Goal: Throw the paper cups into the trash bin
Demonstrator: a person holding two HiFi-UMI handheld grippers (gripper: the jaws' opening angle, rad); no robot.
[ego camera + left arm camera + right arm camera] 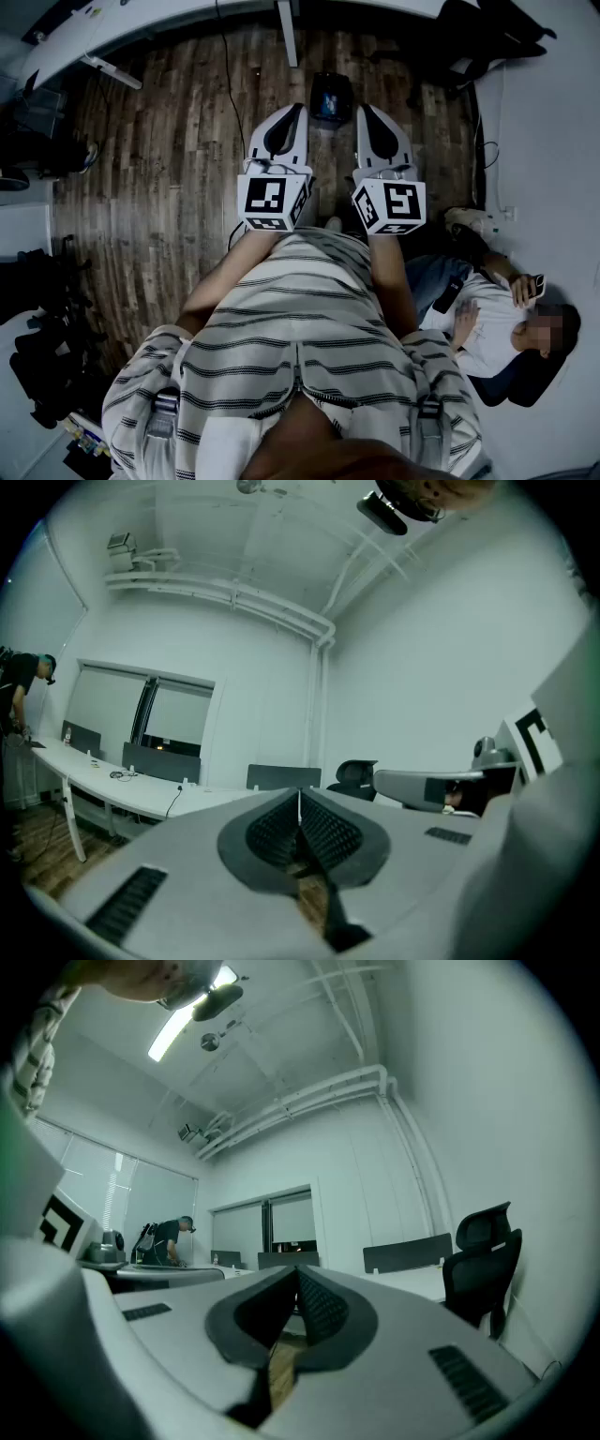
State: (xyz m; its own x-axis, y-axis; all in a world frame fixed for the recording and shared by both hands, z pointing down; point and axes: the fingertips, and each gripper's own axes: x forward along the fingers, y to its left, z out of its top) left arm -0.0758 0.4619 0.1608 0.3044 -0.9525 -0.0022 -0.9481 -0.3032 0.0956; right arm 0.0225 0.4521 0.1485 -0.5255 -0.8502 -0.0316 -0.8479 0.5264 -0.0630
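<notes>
Wood-plank flooring (178,141) fills the head view, with a white desk (141,23) along the far edge and a person (487,328) sitting on the floor against the right wall. Both tools are held level, side by side, in front of the wearer's striped shirt (300,319). The left gripper (291,111) is clenched, its ribbed pads meeting pad to pad in its own view (300,794) with nothing between them. The right gripper (367,111) is closed the same way and also empty (298,1274). Just beyond the two tips, on the floor between them, stands a small dark container (331,98) that looks like the trash bin. The right gripper view shows a black office chair (478,1260) at the right and a standing person (169,1239) far off on the left.
</notes>
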